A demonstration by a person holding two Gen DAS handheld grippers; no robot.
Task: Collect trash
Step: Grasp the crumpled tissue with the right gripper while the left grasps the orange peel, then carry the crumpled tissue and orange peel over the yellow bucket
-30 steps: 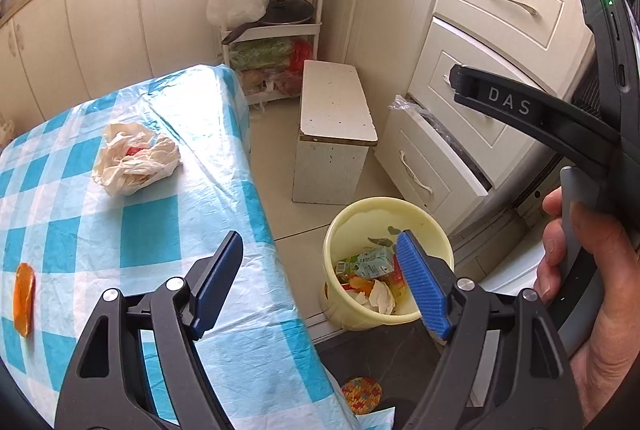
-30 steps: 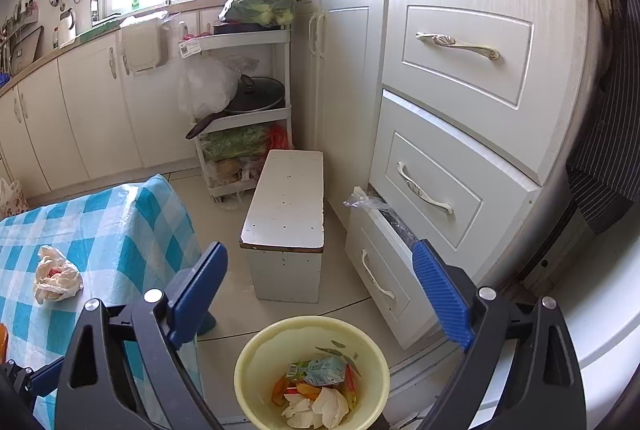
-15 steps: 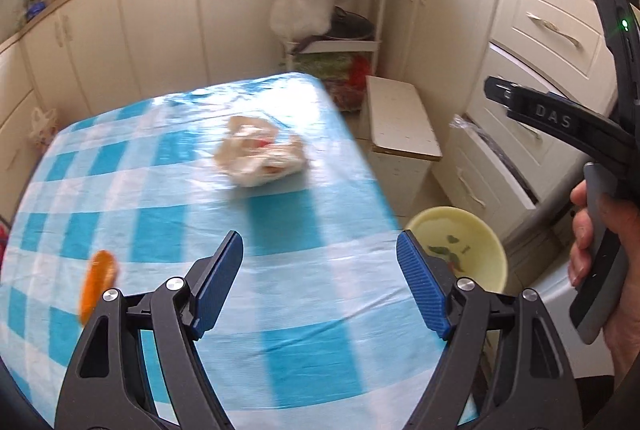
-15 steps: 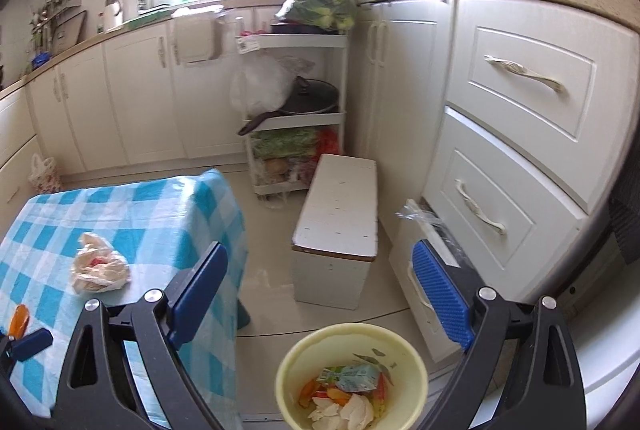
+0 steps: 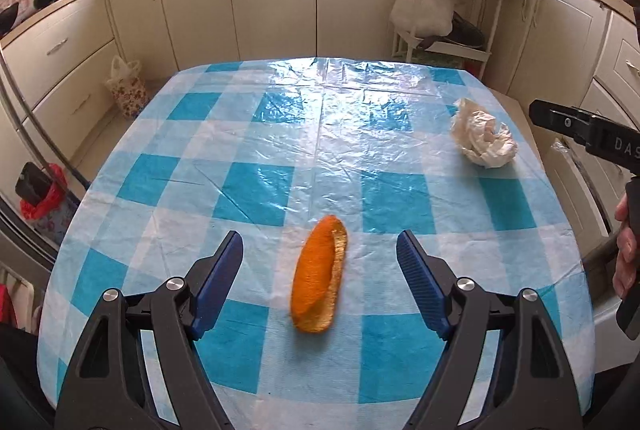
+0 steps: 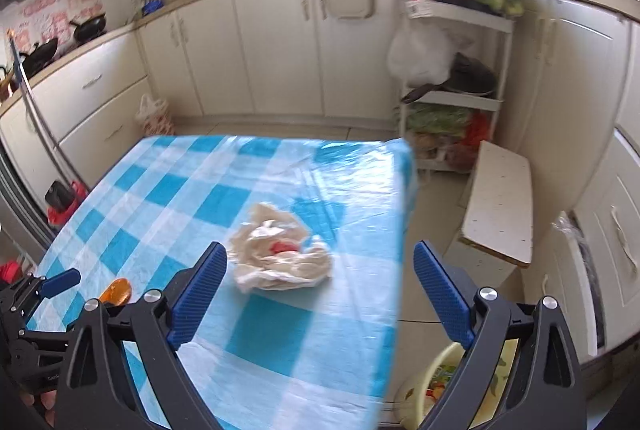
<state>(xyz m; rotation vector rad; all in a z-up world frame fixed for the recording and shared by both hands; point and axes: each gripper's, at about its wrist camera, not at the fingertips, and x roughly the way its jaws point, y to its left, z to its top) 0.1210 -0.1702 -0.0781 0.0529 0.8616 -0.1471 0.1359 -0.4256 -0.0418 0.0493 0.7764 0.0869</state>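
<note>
With both tools spread wide and gripping nothing, I have two pieces of trash left on the bench [image 5: 168,166], which is covered by a blue-and-white checked cloth. My left tool [image 5: 319,270] hangs over the near half of the bench with the orange peel [image 5: 319,276] lying right between its open pads, not touched by either; the peel's long axis runs away from me, roughly along the line the tool points, so the pads face its two long sides, which I judge suits a pinch across its narrow width. My right tool [image 6: 320,292] is aimed at the crumpled paper wad [image 6: 278,256], which sits just ahead of its left pad and is off-centre in the gap, near the bench's right edge. Each hand is nearer its own piece, so I see no need to cross. Beyond that right edge the floor drops to the yellow bin [image 6: 424,396], already holding scraps, with a white stool [image 6: 500,206] past it. Open cloth surrounds the peel on all sides, giving room to descend.
</note>
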